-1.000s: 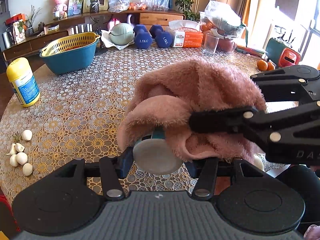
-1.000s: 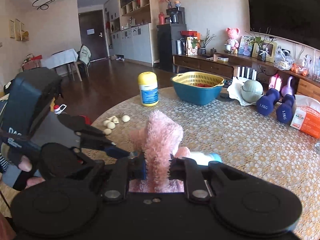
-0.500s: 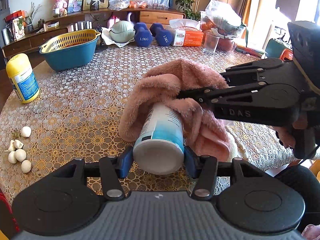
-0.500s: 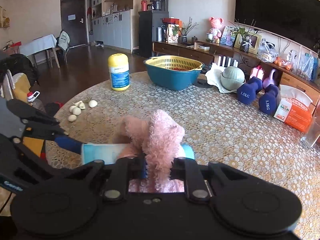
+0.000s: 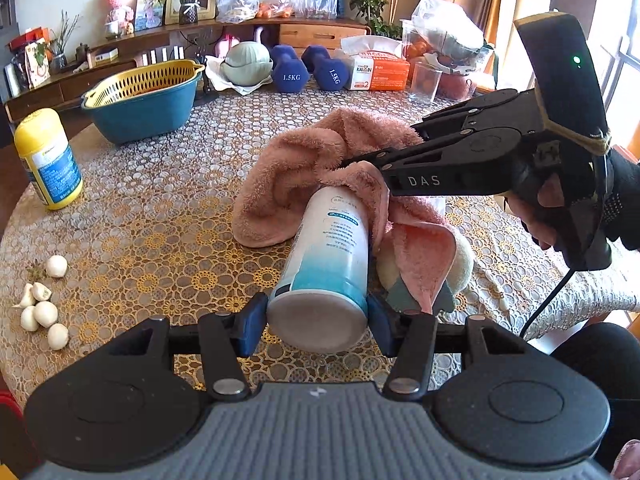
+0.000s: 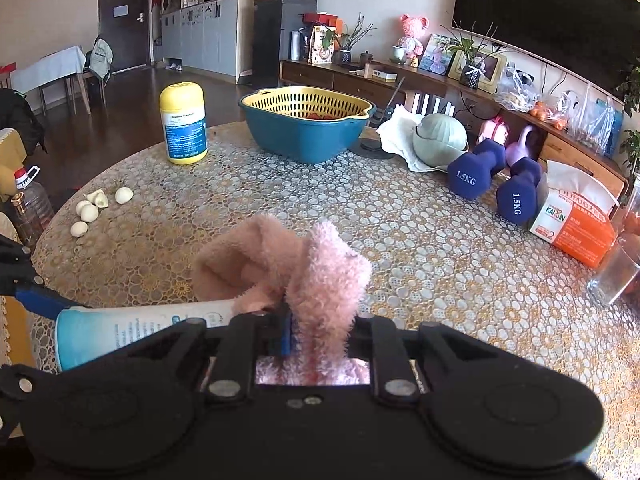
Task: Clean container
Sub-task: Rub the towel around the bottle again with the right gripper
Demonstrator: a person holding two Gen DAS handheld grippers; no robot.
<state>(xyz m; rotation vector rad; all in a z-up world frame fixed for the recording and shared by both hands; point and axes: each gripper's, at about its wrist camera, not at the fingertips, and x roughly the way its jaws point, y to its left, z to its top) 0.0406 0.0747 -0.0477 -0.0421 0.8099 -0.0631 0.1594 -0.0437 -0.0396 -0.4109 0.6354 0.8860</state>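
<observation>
The round counter (image 6: 420,248) wears a lace-patterned cover of gold and white rings. A blue basin (image 6: 306,136) with a yellow strainer set inside stands toward its far edge. Left of the basin stands a yellow-capped bottle (image 6: 183,124); nearer and further left lie loose garlic cloves (image 6: 90,210). Right of the basin sit a pale green bowl on a white cloth (image 6: 438,138), two blue dumbbells (image 6: 476,174), then an orange tissue pack (image 6: 576,224) and a clear glass (image 6: 614,276). A pink towel (image 5: 304,176) rests partly on the cover, nearer than the basin.

Sunlit room — dark wood floor (image 6: 120,108), long wooden sideboard (image 6: 360,78).
</observation>
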